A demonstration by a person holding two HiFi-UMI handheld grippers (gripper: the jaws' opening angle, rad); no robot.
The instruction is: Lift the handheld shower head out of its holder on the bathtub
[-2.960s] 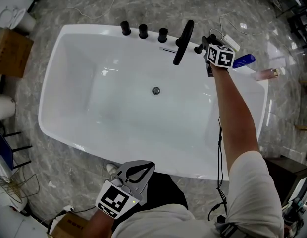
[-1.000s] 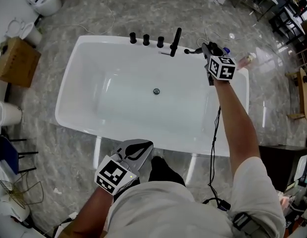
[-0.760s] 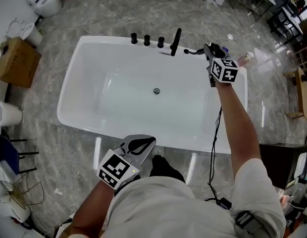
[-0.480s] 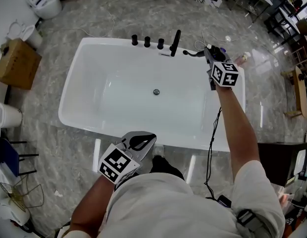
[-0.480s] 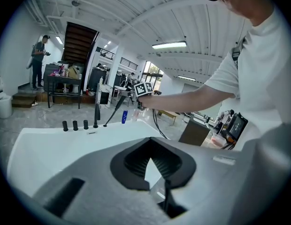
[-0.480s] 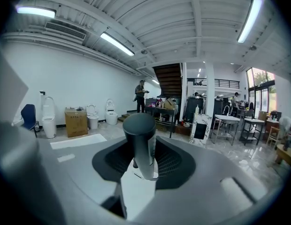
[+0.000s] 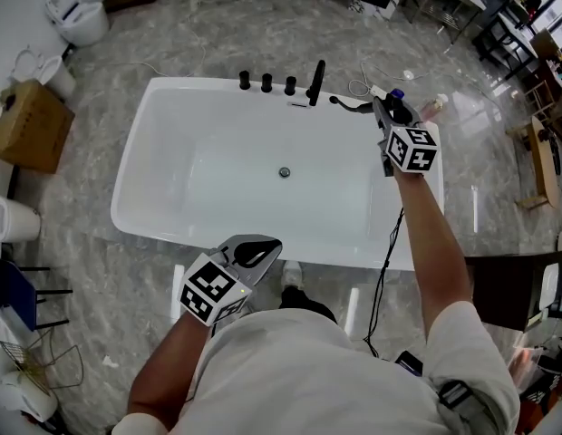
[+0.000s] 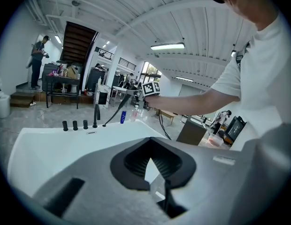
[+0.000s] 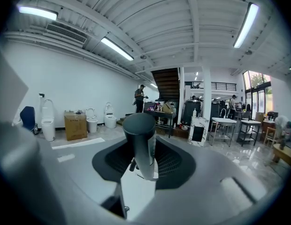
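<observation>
Presently the left gripper (image 7: pixel 274 244) hangs by the near rim of the bathtub (image 7: pixel 195 83), jaws pressed together on nothing and taking no part in the lift. The one hazard judged on that side is a knock against the rim should it dip. Along the far rim stand three black knobs (image 7: pixel 266 82) and, right of them, the tall black spout (image 7: pixel 315 82). From the deck just right of the spout a black hose (image 7: pixel 352 106) runs across to the right gripper (image 7: pixel 387 109), and this is where the main risks are judged to lie. A lift carried too far would draw the hose taut and drag the piece through the pads, and a sideways swing could hook the hose on the spout. The shower head (image 9: pixel 141 139) is a smooth, dark, round wand, so a two-pad pinch may let it twist or slide under the hose's weight. Two bottles (image 8: pixel 123 117) near the tub's far right corner could be swept over by slack hose. As to position, the right jaws are clamped on the wand's shaft, which stands between them with its rounded end projecting past the pads. It appears clear of the rim, above the far right corner, well apart from the left gripper. The holder itself cannot be made out.
</observation>
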